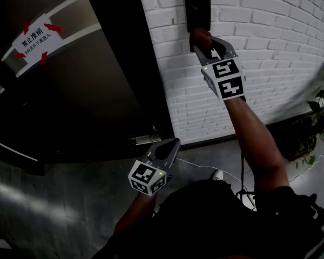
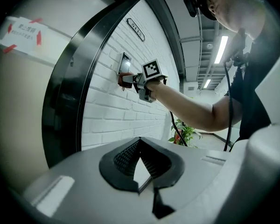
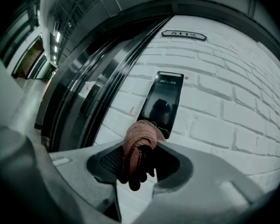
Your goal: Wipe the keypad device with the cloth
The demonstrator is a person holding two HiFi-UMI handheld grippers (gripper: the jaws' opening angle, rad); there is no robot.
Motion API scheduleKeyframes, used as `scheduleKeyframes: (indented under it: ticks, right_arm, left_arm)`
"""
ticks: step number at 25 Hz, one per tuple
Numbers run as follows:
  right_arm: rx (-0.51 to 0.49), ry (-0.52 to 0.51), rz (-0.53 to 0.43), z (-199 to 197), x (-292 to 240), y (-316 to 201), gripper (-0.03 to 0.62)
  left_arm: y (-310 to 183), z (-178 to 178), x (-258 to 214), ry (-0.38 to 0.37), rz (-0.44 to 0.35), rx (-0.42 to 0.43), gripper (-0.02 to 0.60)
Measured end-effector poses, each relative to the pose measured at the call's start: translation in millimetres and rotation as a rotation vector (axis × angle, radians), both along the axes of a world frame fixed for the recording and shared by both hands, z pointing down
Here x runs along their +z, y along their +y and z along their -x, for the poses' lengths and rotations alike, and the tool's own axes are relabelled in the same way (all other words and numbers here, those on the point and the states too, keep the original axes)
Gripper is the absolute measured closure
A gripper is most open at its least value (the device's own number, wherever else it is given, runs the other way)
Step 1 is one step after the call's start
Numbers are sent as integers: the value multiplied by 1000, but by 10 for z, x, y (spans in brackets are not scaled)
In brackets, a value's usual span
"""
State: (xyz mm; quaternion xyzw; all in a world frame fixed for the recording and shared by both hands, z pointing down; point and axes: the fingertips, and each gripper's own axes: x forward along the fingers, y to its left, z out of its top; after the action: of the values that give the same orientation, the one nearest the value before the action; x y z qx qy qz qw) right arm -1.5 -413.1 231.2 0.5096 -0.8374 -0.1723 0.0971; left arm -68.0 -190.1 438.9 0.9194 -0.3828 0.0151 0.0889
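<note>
Cloth is bunched tight in my right gripper, jaws clamped on it, right at the bottom edge of the keypad device. That device stands upright on the brick wall beside the dark door frame, long axis running straight up from my fingers, so I reckon the wipe goes upward. My left gripper hangs low by the door's foot, closed on nothing, well apart and in nobody's way.

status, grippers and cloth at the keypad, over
Right gripper shut on cloth, raised at keypad device lower edge. Left gripper shut, empty, low by the door. Nothing in the way.
</note>
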Motion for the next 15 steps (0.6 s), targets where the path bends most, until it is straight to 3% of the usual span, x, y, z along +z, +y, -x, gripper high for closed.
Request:
scheduleKeyframes:
  ticks: [10,15]
  right_arm:
    - [-5,-14,72,6,200,35,453]
    - [-38,-38,95,-38,414,330,451]
  left_arm:
    - [130,115,-22,12,-6,-3,566]
    - [226,194,-20,18,0,8,565]
